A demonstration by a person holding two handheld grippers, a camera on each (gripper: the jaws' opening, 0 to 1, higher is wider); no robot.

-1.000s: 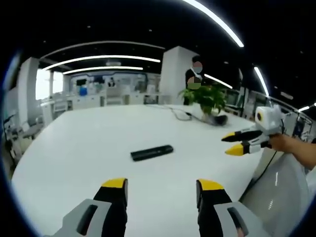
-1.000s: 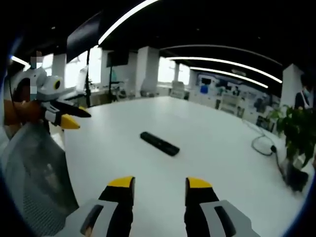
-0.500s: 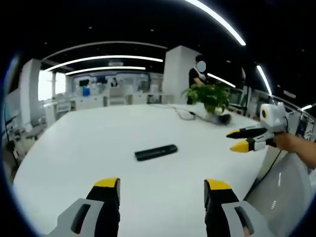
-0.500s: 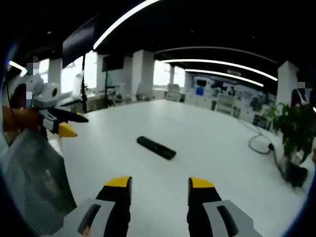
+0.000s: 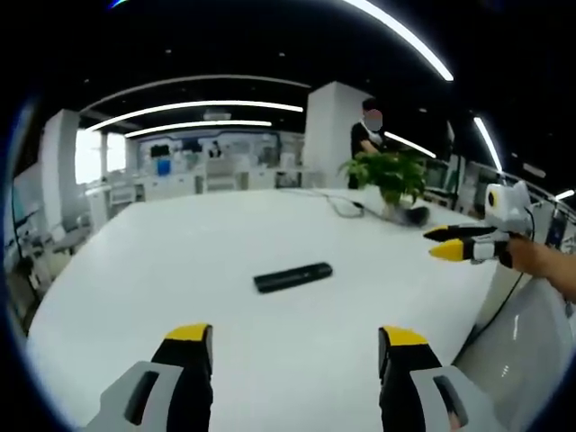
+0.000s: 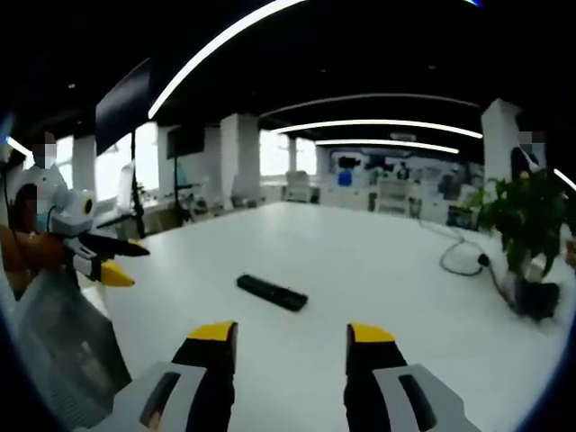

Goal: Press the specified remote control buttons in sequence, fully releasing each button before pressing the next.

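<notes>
Remote control [image 5: 292, 277] lies mid-frame on the white bench [image 5: 162, 270], untouched. Our left tongs [image 5: 292, 346] and right tongs [image 6: 292, 337] hover apart, jaws spread, empty. We judge no press begun; whole sequence remains.

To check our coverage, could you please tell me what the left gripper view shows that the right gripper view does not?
Left gripper view: the right gripper at the right, fingers apart. Right gripper view: the left gripper at the left, fingers apart, and a dark screen by the windows. Both: the black remote lying untouched on the white table, the potted plant and a cable.
</notes>
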